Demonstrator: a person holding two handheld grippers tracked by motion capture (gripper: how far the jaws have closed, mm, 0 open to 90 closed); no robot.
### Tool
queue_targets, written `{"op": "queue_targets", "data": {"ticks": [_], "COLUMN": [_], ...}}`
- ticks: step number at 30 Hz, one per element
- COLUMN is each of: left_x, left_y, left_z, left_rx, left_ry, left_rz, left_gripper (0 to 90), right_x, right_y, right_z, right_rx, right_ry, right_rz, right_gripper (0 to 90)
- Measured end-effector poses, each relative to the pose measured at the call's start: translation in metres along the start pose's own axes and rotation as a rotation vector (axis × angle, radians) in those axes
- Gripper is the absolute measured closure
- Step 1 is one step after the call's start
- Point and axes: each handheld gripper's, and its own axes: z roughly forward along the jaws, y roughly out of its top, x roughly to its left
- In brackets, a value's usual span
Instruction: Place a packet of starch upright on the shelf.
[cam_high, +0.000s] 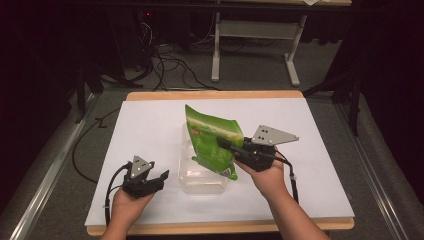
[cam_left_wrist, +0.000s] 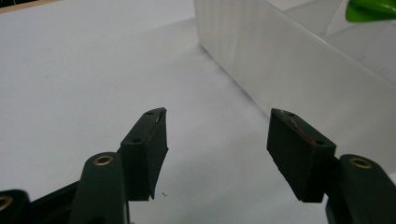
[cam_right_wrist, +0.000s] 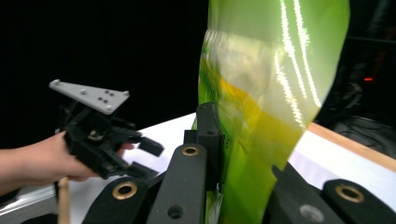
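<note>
A shiny green snack bag (cam_high: 212, 140) hangs above a clear plastic box (cam_high: 200, 181) in the middle of the white table. My right gripper (cam_high: 227, 144) is shut on the bag's right side; in the right gripper view the green bag (cam_right_wrist: 261, 116) rises between the black jaws, which pinch it low down. My left gripper (cam_high: 161, 178) rests low on the table to the left of the box, jaws open with nothing between them. In the left gripper view its fingertips (cam_left_wrist: 152, 140) stand apart over bare table, with the clear box (cam_left_wrist: 299, 65) wall just ahead on the right.
The white table top (cam_high: 150, 125) has a wooden rim. Beyond its far edge stand a white table frame (cam_high: 255, 45) and loose cables (cam_high: 170, 65) on the grey floor. The other hand's gripper (cam_right_wrist: 105, 135) shows at left in the right gripper view.
</note>
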Motion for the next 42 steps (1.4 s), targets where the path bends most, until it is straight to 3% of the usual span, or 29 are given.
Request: {"op": "queue_targets", "data": {"ticks": [4, 11, 15, 22, 32, 42], "left_x": [0.0, 0.0, 0.001, 0.001, 0.0, 0.001], "left_y": [0.0, 0.0, 0.0, -0.001, -0.001, -0.001], "left_z": [0.0, 0.0, 0.0, 0.0, 0.001, 0.0], "left_rx": [-0.004, -0.001, 0.006, 0.006, 0.008, 0.009], "left_ry": [0.003, 0.006, 0.01, 0.014, 0.015, 0.017], "left_rz": [-0.004, -0.003, 0.0, -0.005, -0.005, -0.007], "left_gripper": [38.5, 38.6, 38.5, 38.5, 38.5, 38.5], "right_x": [-0.003, -0.011, -0.019, -0.024, -0.028, -0.03], "right_y": [0.0, -0.002, -0.005, -0.011, -0.022, -0.017], "right_z": [0.009, 0.028, 0.041, 0.051, 0.048, 0.053], "right_rx": [0.02, 0.068, 0.091, 0.103, 0.086, 0.07], "right_ry": [0.066, 0.135, 0.182, 0.22, 0.207, 0.184], "right_rz": [0.0, 0.0, 0.027, 0.053, 0.08, 0.056], "right_gripper": [89.3, 89.3, 89.3, 89.3, 89.3, 89.4]}}
